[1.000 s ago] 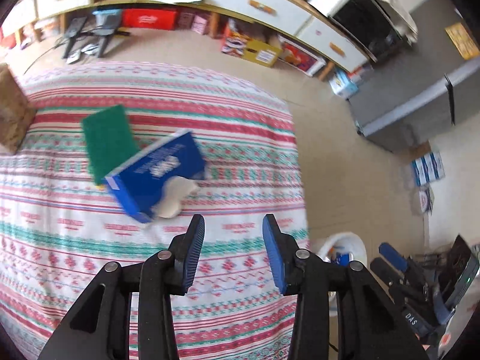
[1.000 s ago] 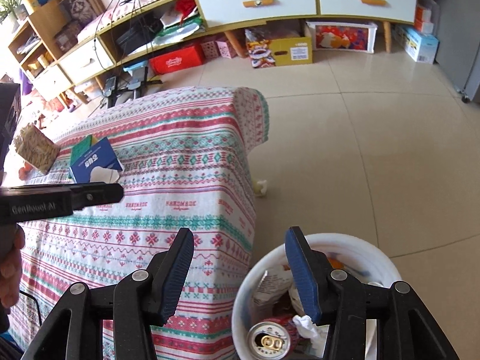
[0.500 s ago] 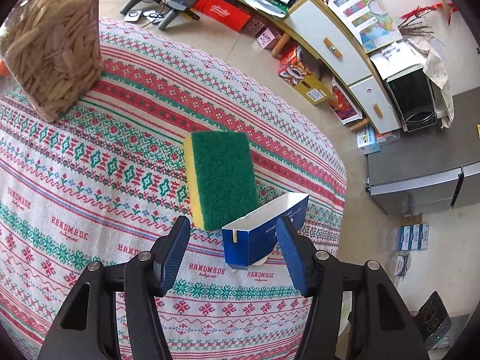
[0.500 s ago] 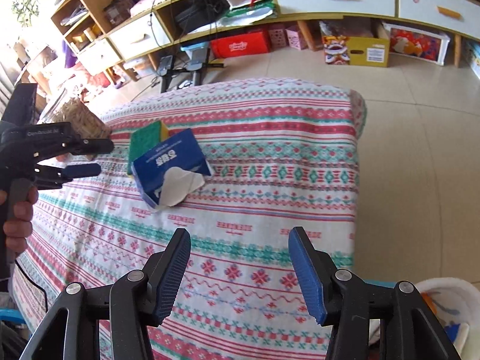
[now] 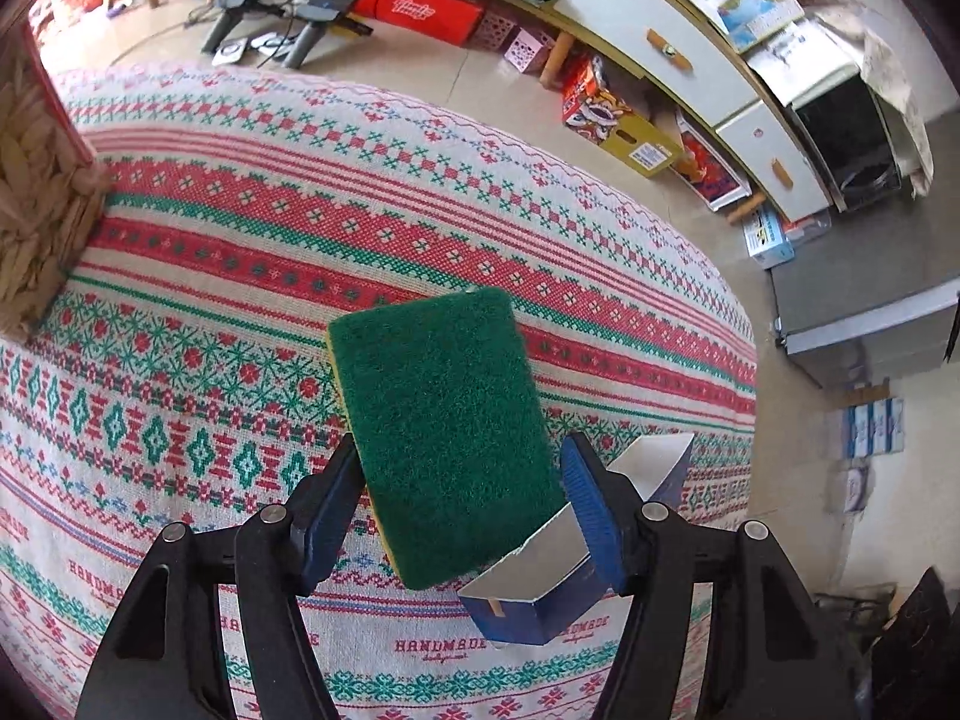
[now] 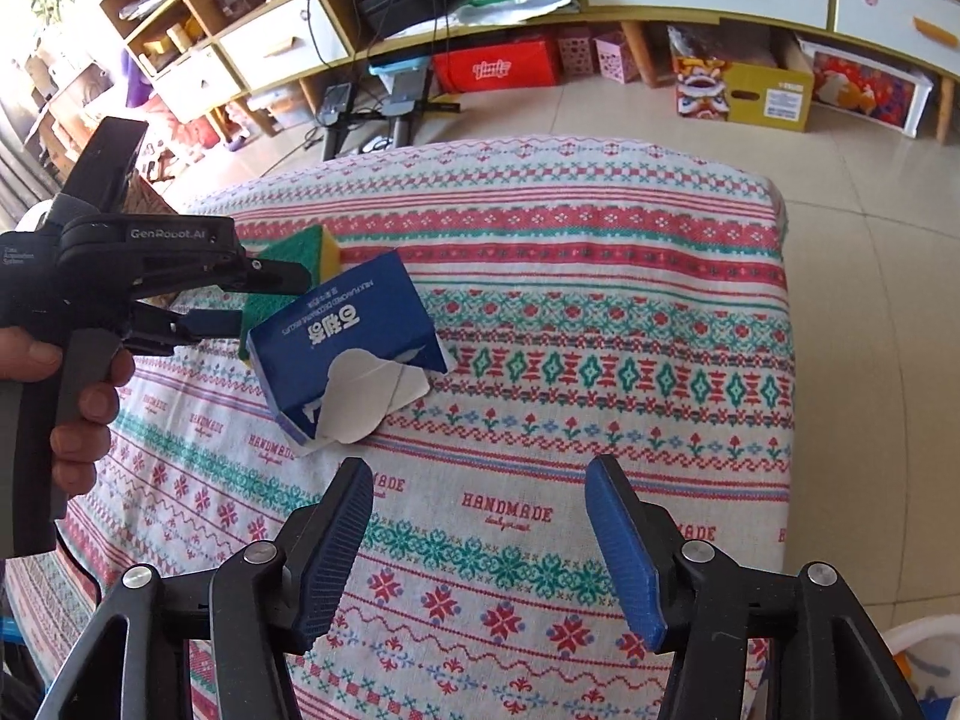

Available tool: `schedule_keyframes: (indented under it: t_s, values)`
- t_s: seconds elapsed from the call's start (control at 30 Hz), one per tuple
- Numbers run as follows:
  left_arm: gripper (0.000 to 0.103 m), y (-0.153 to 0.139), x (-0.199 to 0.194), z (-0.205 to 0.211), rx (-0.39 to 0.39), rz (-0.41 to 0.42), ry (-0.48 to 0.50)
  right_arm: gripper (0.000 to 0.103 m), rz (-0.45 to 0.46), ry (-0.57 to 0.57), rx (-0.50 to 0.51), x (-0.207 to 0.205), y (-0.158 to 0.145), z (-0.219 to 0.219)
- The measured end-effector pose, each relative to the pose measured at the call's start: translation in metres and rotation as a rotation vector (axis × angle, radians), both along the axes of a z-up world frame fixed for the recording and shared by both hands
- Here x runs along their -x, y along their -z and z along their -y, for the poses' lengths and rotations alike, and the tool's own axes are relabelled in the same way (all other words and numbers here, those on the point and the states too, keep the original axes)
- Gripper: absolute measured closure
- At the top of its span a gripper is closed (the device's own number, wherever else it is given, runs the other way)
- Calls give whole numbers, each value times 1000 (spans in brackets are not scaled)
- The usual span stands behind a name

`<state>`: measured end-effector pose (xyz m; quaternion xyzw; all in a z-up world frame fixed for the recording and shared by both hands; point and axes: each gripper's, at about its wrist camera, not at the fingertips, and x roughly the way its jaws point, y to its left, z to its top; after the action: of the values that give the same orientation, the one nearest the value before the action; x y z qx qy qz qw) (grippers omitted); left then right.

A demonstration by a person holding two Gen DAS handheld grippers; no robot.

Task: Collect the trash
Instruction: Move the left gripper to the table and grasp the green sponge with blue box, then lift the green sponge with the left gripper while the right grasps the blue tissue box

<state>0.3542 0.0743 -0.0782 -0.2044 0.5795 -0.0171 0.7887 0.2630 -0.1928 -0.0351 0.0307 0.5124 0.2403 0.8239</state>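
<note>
Sponge point(image 5: 444, 420) is lying green side up on the patterned tablecloth point(image 5: 252, 252), one end overlapped by the torn blue carton point(image 6: 348, 342) beside it. Left gripper point(image 5: 459, 498) is straddling the near end of the sponge, jaws having just been opening, pads either side and not pressing, so nothing is being gripped yet. One finger looks wedged between sponge and carton flap; can't tell if it's touching either. Right gripper point(image 6: 480, 516) is hovering unclenched over bare cloth, jaws also just widening, carton well ahead of it and nothing between the pads. Judging by this, the pickup step is in hand: left is lining up on the sponge, right is heading for the carton. Next move is calling for the left to clamp the sponge without snagging the carton. Bin rim point(image 6: 918, 630) is peeking in low right.
</note>
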Motion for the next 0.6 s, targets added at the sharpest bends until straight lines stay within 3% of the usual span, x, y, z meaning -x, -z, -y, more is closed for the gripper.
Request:
schedule_keyframes:
  t_s: [0.07, 0.17, 0.43, 0.6]
  values:
    - [42, -5, 1, 14, -68, 38, 72, 35, -18, -8, -12, -2, 4, 0]
    - [46, -12, 7, 23, -10, 60, 121, 35, -52, -14, -51, -5, 10, -1]
    - [46, -40, 38, 62, 6, 91, 261, 35, -144, 14, -212, -8, 16, 9]
    - [46, -42, 51, 70, 5, 69, 272, 35, -225, 72, -350, -8, 19, 26]
